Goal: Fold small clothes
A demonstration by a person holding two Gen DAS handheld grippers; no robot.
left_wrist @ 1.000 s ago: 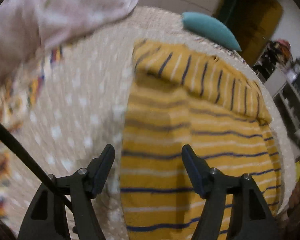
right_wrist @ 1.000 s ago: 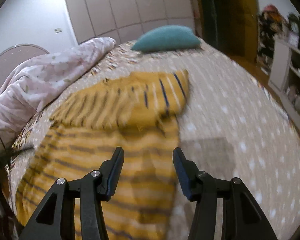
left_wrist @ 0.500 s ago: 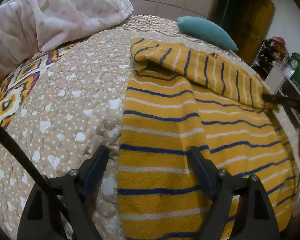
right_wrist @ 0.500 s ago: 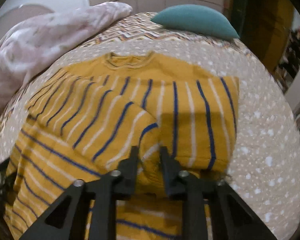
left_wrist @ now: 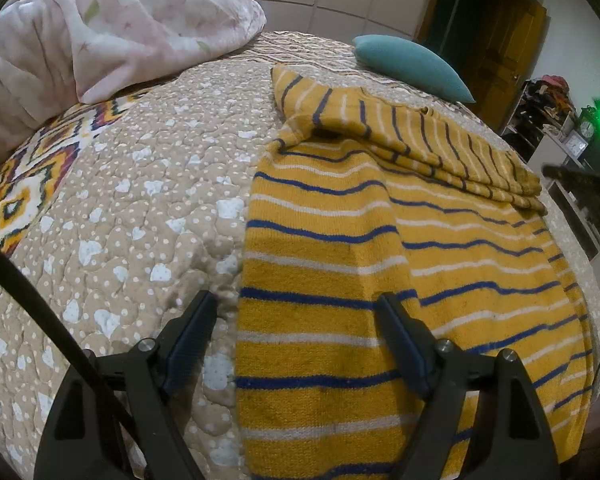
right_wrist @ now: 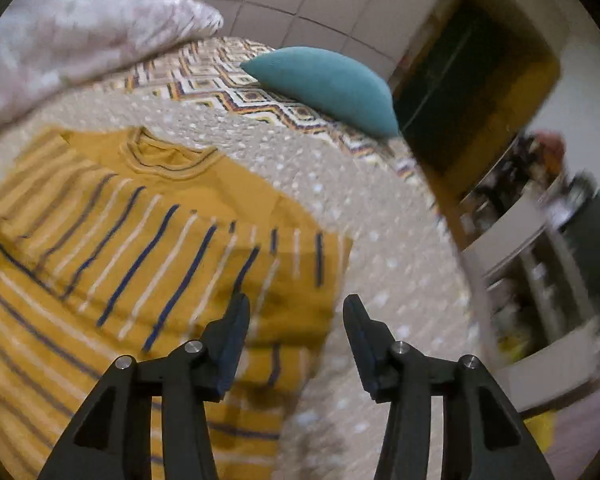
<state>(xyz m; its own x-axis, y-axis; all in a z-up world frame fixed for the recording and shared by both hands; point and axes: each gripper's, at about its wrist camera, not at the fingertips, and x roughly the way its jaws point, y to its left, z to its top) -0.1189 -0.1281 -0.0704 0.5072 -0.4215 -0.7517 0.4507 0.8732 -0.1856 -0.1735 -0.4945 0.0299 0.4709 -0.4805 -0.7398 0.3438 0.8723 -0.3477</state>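
Yellow striped sweater (left_wrist: 340, 264), blue and white bands on mustard knit, lying flat on the bed's quilted bedspread (left_wrist: 148, 208). One sleeve is folded across the chest, forming a doubled band along the sweater's upper part; in the right wrist view the round neckline sits beyond this fold, toward the head of the bed. The right wrist view is motion-blurred, so fine detail of the knit is unclear there.

Left tool (left_wrist: 296, 320): released, fingers spread wide and grasping nothing, poised above the sweater's near hem. One finger lies over the bedspread just beside the sweater's edge; the other lies over the striped body.

Right tool (right_wrist: 296, 320): likewise released and empty, fingers apart, above the sweater's folded sleeve end, one finger over the knit and the other over bare bedspread beside it. In the left wrist view a dark part of this tool shows at the sweater's far side.

Teal pillow (left_wrist: 412, 66) rests on the bedspread beyond the sweater's neckline. A pink floral blanket (left_wrist: 100, 36) is heaped on the bed, well apart from the sweater on the side of the left tool. A dark doorway (right_wrist: 472, 80) and cluttered shelves (right_wrist: 540, 272) stand beyond the bed, past the pillow.
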